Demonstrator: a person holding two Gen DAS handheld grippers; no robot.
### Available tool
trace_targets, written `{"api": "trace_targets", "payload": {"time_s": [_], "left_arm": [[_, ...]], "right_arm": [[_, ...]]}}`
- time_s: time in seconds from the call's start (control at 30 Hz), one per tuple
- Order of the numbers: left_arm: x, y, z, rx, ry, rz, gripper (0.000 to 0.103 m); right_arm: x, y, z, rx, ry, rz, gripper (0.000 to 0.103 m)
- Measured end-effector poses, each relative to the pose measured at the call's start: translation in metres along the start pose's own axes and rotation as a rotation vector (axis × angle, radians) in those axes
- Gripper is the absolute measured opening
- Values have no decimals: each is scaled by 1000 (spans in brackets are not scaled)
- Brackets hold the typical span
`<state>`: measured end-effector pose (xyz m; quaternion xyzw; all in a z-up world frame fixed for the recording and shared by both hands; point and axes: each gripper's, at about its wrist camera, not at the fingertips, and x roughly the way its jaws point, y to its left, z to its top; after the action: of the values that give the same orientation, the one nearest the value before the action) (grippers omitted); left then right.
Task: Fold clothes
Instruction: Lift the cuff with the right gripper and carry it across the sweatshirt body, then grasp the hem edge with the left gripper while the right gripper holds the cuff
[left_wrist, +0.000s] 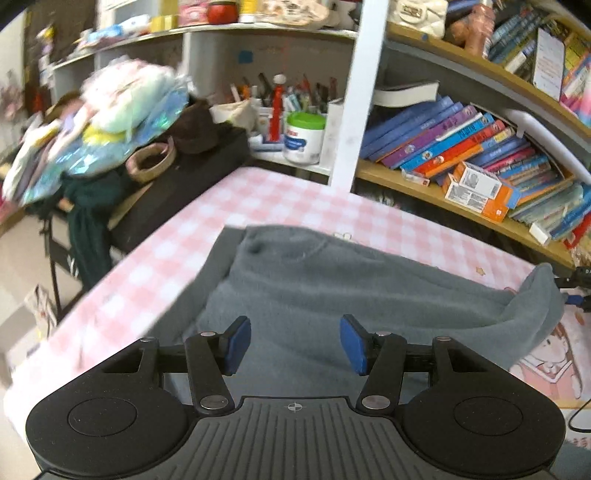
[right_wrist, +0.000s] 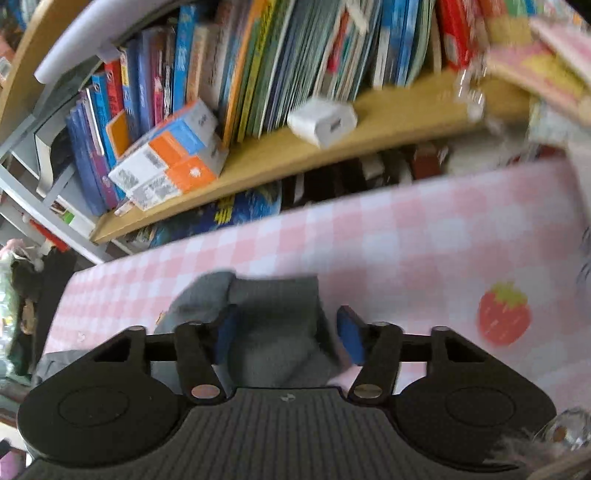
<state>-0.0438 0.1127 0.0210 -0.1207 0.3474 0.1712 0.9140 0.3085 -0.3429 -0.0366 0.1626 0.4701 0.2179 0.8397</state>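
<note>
A grey fleece garment lies spread on the pink checked tablecloth. In the left wrist view my left gripper hovers just over its near part, open, with its blue pads wide apart and nothing pinched. The garment's right end stands raised beside a bit of black hardware at the frame edge. The right wrist view shows my right gripper open around a bunched grey fold of the garment, which fills the gap between the blue pads. The view is blurred.
Wooden shelves of leaning books and orange-and-white boxes run close behind the table. A white charger lies on the shelf. A green-lidded tub and pens stand at the back. A dark side table with piled bags is left. A strawberry print marks the cloth.
</note>
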Motion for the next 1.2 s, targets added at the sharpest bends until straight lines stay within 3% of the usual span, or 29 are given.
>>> {"api": "trace_targets", "payload": {"time_s": [0.03, 0.07, 0.2, 0.4, 0.57, 0.8, 0.97, 1.03, 1.1, 1.2], "left_arm": [[7, 2, 7, 20, 6, -1, 54], [15, 3, 15, 40, 12, -1, 54], [49, 11, 43, 95, 19, -24, 54], [108, 23, 69, 149, 59, -50, 54], [146, 24, 78, 253, 115, -39, 54], [169, 41, 81, 207, 161, -59, 54], [184, 51, 82, 182, 202, -81, 53], [189, 55, 82, 171, 216, -92, 49], [179, 59, 83, 160, 202, -127, 19], [163, 67, 85, 139, 175, -180, 9]], "right_arm": [[3, -1, -2, 16, 13, 7, 18], [3, 2, -4, 5, 15, 2, 10], [-26, 23, -19, -55, -88, -25, 8], [-118, 41, -53, -41, -294, -125, 7], [-138, 50, -88, -94, -256, -283, 7], [-113, 29, -110, 40, -235, -355, 7], [-90, 27, -104, 48, -220, -409, 7], [-81, 24, -104, 46, -193, -434, 7], [-77, 22, -105, 51, -180, -446, 7], [-90, 26, -103, 52, -225, -416, 7]]}}
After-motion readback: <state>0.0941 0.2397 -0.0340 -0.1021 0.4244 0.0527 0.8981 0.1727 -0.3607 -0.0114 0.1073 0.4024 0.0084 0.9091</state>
